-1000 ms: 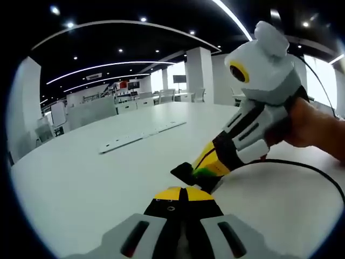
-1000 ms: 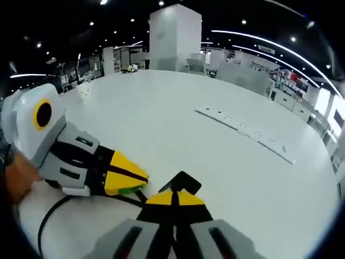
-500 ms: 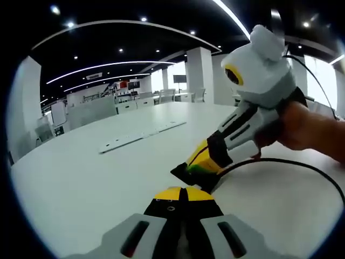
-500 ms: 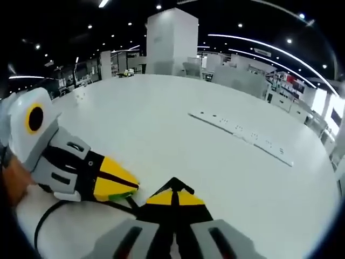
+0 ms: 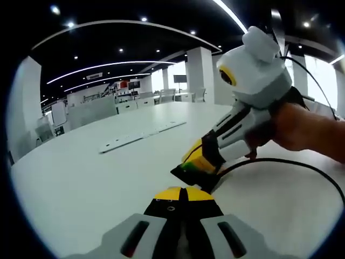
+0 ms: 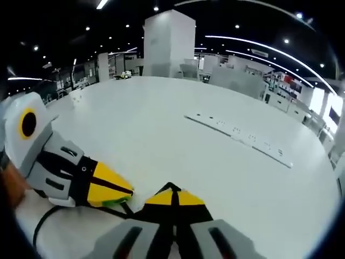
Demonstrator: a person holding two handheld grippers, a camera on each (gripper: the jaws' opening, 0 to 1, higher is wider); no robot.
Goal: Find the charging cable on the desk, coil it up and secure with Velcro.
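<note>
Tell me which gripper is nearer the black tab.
Right. The right gripper has its jaws closed on the black tab; the left gripper sits just short of it, jaws shut.

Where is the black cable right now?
In the left gripper view, the black cable curves across the white desk on the right, running to the right gripper.

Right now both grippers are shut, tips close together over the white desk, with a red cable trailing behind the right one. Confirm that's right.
One detail is wrong: the cable is black, not red, as the left gripper view shows. Otherwise yes: the left gripper and right gripper are shut, tips close together over the white desk.
</note>
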